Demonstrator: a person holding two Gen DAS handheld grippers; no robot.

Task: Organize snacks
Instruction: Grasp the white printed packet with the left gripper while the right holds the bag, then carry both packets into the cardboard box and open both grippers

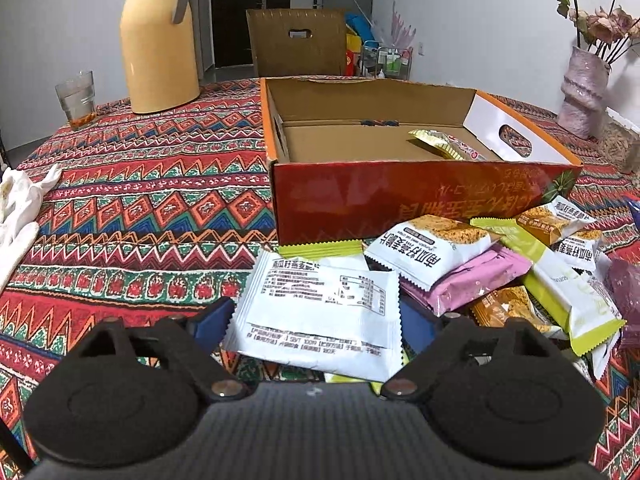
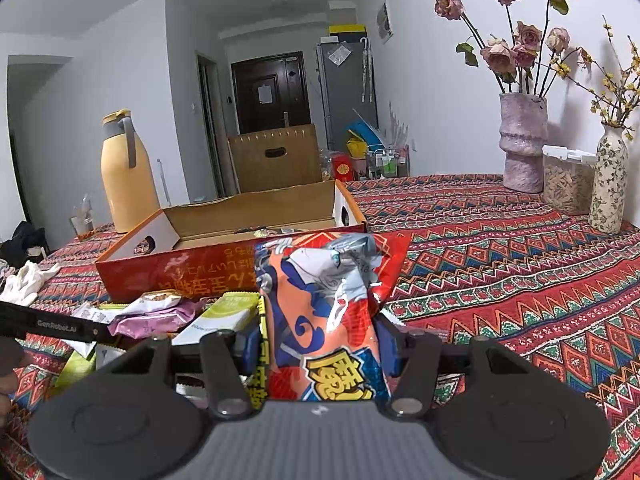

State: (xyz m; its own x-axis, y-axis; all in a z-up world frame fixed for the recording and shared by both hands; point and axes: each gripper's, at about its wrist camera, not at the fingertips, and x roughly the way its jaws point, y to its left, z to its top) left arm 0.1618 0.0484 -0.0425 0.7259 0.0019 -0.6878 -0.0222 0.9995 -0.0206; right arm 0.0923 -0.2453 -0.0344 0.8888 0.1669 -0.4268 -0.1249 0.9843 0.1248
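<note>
An open orange-red cardboard box [image 1: 400,200] stands on the patterned tablecloth, with one yellow-green packet [image 1: 444,142] inside it. Against its near wall lies a pile of snack packets [image 1: 500,264]: white, pink and green ones. My left gripper [image 1: 316,322] reaches into the pile, and its blue fingers touch both edges of a white snack packet [image 1: 320,308] that lies printed side up. In the right wrist view my right gripper [image 2: 320,348] is shut on a red, orange and blue snack bag [image 2: 324,312], held upright before the box [image 2: 180,272].
A yellow thermos jug [image 1: 158,40] and a glass [image 1: 76,98] stand at the back left, and white gloves [image 1: 20,208] lie at the left edge. On the right stand a pink flower vase [image 2: 522,140], a food jar [image 2: 566,184] and a floral vase [image 2: 608,184].
</note>
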